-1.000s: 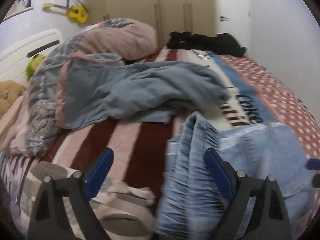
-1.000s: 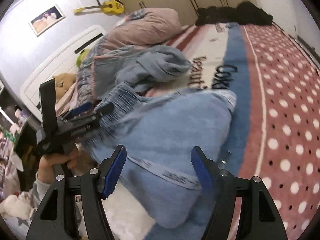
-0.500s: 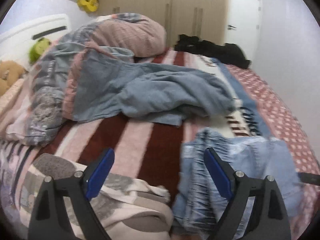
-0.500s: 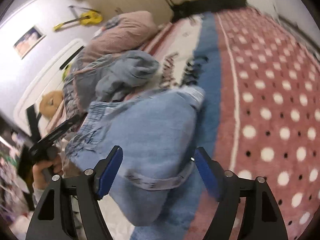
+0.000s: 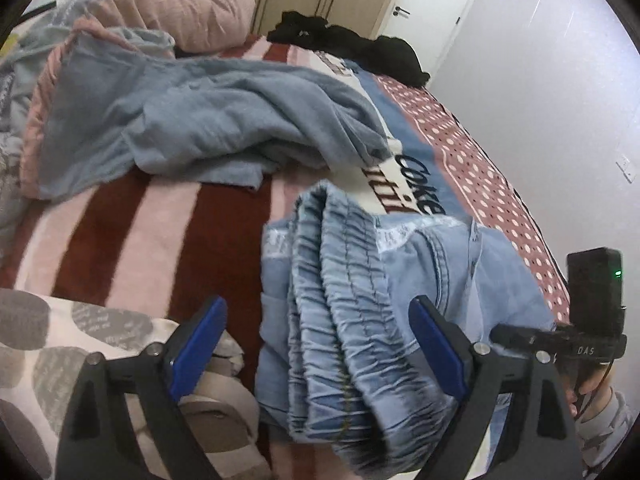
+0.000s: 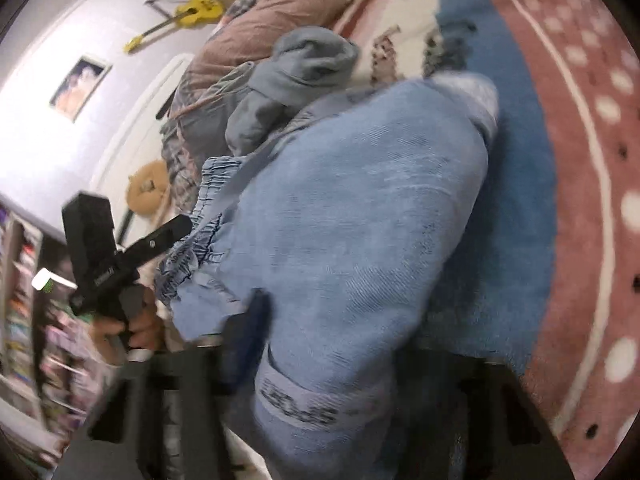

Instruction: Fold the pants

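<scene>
Right gripper (image 6: pixel 316 344) closing in on the denim pants (image 6: pixel 340 220), left gripper (image 5: pixel 320 354) spread wide!

The right jaws have just been narrowing around the pants' near edge; grip unclear through blur. The pants lie bunched on the striped blanket (image 5: pixel 132 232), waistband between the left's open fingers.

Lighting, as I read it: even, soft indoor light, no hard shadows or glare. Both fisheye views bow strongly, with black vignette corners. My left view is fairly sharp. My right view is smeared by motion; the pants (image 6: pixel 340 220) and shelves (image 6: pixel 24 320) blur.
</scene>
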Action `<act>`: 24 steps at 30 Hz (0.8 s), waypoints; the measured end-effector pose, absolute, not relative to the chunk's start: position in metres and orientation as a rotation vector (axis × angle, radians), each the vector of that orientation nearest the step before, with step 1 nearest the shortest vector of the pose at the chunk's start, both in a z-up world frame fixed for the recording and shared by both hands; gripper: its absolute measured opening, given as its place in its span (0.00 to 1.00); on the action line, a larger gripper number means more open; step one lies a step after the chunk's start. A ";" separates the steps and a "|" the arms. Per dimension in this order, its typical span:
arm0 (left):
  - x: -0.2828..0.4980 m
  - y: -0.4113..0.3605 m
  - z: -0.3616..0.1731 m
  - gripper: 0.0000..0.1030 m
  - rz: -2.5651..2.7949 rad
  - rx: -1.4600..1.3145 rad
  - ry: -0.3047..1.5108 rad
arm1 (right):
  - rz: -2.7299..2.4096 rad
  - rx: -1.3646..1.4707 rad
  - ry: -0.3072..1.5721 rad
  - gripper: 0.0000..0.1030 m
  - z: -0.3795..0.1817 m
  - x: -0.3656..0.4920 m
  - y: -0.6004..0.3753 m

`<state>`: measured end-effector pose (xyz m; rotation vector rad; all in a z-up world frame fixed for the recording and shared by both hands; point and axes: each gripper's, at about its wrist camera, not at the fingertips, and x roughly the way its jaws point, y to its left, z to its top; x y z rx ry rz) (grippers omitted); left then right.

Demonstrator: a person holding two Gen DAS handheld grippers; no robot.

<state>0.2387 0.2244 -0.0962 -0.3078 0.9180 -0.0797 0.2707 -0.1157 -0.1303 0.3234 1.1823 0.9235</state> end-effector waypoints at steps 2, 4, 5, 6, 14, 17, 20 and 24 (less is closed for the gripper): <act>0.241 0.221 -0.099 0.88 -0.081 -0.296 0.931 | 0.903 0.302 1.133 0.20 -0.119 0.265 -0.119; 0.242 0.217 -0.101 0.88 -0.092 -0.295 0.937 | 0.874 0.297 1.121 0.17 -0.112 0.264 -0.122; 0.241 0.215 -0.102 0.88 -0.103 -0.299 0.939 | 0.865 0.298 1.119 0.16 -0.111 0.264 -0.125; 0.242 0.212 -0.102 0.88 -0.118 -0.304 0.943 | 0.857 0.301 1.117 0.16 -0.109 0.263 -0.129; 0.247 0.187 -0.108 0.88 -0.244 -0.365 0.968 | 0.796 0.282 1.111 0.16 -0.095 0.261 -0.167; 0.247 0.170 -0.110 0.88 -0.303 -0.377 0.979 | 0.767 0.284 1.108 0.16 -0.089 0.261 -0.191; 0.251 0.150 -0.110 0.88 -0.360 -0.403 0.998 | 0.740 0.289 1.114 0.16 -0.087 0.257 -0.215; 0.259 0.121 -0.105 0.93 -0.429 -0.404 0.992 | 0.720 0.308 1.135 0.21 -0.086 0.249 -0.245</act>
